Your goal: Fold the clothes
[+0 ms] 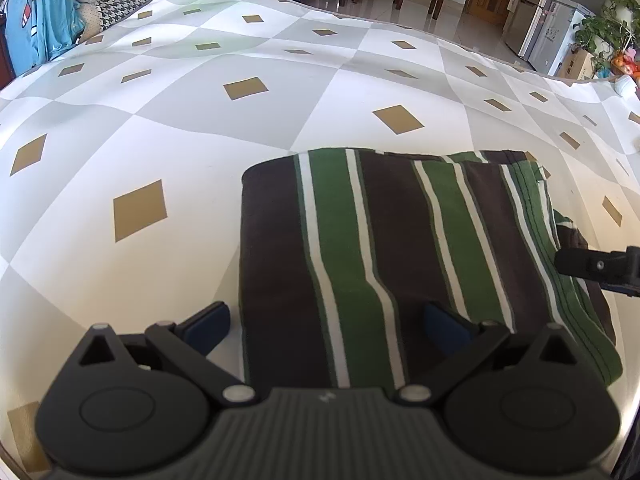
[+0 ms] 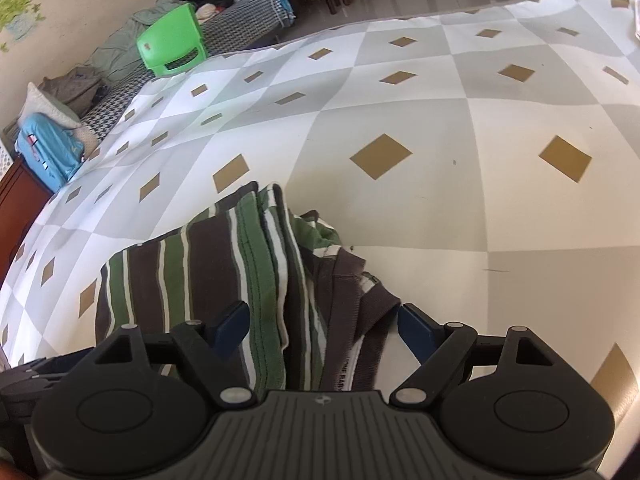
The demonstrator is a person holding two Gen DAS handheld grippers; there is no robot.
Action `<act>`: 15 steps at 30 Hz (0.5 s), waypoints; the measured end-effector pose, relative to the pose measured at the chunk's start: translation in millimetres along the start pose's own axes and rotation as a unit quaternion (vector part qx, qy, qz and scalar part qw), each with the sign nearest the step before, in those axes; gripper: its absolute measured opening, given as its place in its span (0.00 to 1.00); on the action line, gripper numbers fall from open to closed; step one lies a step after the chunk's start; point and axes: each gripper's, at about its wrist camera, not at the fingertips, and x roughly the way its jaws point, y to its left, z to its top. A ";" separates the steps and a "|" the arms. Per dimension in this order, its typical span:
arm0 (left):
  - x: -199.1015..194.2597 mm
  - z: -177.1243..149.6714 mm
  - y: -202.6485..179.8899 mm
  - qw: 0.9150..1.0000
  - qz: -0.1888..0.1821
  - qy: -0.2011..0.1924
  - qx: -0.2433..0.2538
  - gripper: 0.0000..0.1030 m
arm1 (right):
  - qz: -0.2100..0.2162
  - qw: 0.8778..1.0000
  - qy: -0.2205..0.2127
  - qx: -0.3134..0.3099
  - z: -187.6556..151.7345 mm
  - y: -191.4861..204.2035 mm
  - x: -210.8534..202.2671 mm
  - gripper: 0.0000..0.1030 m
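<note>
Both hand-held grippers are being held released, with the jaws spread wide and nothing between them. On the left hand-held gripper (image 1: pixel 326 320), the left blue pad is hanging over the checked cloth (image 1: pixel 168 120) just beside the shirt's edge, while the right pad is hovering over the stripes. Whether the pads are touching the fabric cannot be told.

A folded striped shirt (image 1: pixel 384 256) in brown, green and white is being shown lying flat on the checked cloth covering the bench, directly ahead of and partly beneath the left hand-held gripper. Its stripes and long axis are being seen running away from that camera, slightly slanted to the right. The right hand-held gripper (image 2: pixel 322 326) is being held over the shirt's (image 2: pixel 192 276) right end, where the layered hems and the brown collar (image 2: pixel 352 304) are bunched between its spread pads. A white neck label is being shown just below the collar; its printing is too small to be read with certainty.

A green plastic chair (image 2: pixel 172 42) is being seen beyond the far edge of the cloth.
</note>
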 end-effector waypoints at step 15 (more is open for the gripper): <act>3.8 2.8 -4.6 1.000 -0.002 -0.004 0.004 1.00 | 0.016 1.000 -0.012 -0.023 -2.0 8.9 9.2 0.79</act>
